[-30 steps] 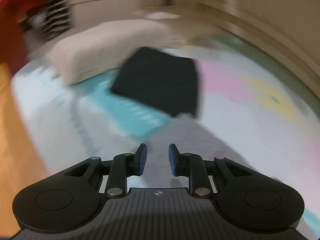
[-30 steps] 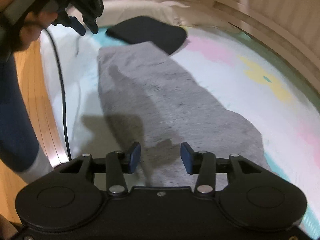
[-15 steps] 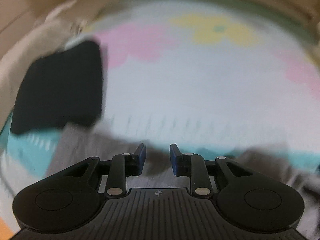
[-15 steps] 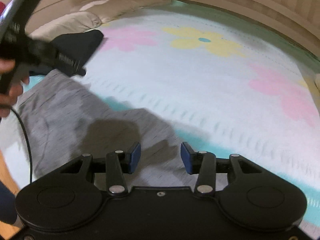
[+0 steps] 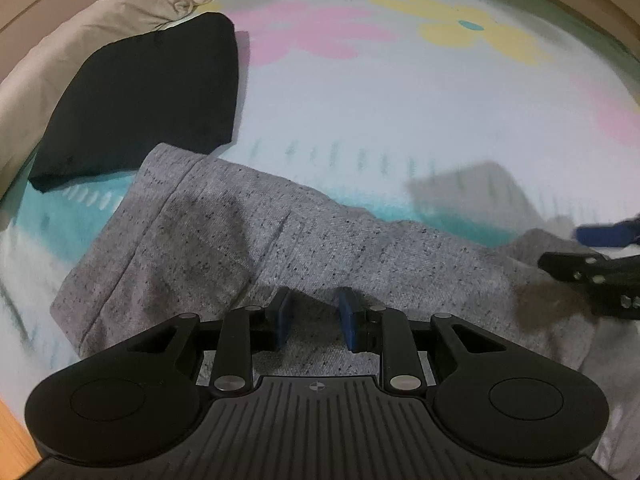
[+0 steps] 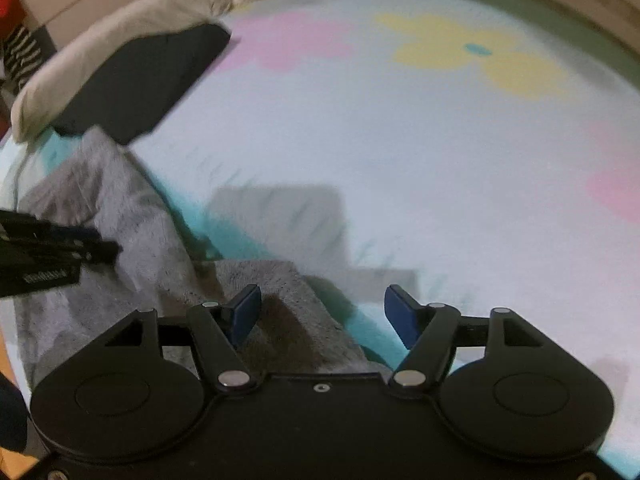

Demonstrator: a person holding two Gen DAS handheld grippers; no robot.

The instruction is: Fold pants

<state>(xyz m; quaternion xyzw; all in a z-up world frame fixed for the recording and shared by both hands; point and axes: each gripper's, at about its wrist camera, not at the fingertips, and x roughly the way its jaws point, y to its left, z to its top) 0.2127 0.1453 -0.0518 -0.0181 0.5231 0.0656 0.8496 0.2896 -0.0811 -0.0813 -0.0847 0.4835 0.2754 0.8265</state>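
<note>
Grey speckled pants (image 5: pixel 248 236) lie flat across a flowered bed cover, waistband to the left. My left gripper (image 5: pixel 315 322) is open with a narrow gap, low over the pants' near edge, holding nothing. My right gripper (image 6: pixel 322 314) is open wide over the pants' far end (image 6: pixel 276 304), empty. The right gripper also shows at the right edge of the left wrist view (image 5: pixel 600 252). The left gripper shows at the left of the right wrist view (image 6: pixel 60 248).
A folded black garment (image 5: pixel 144 92) lies just beyond the waistband, against a beige pillow (image 5: pixel 80 32). The white bed cover (image 5: pixel 400 100) with pink and yellow flowers stretches beyond the pants. A wooden floor edge (image 5: pixel 12 432) shows at the lower left.
Both grippers have swung round and dropped low over the grey pants. The right gripper's jaws have opened wider. The left gripper's jaws keep the same narrow gap.
</note>
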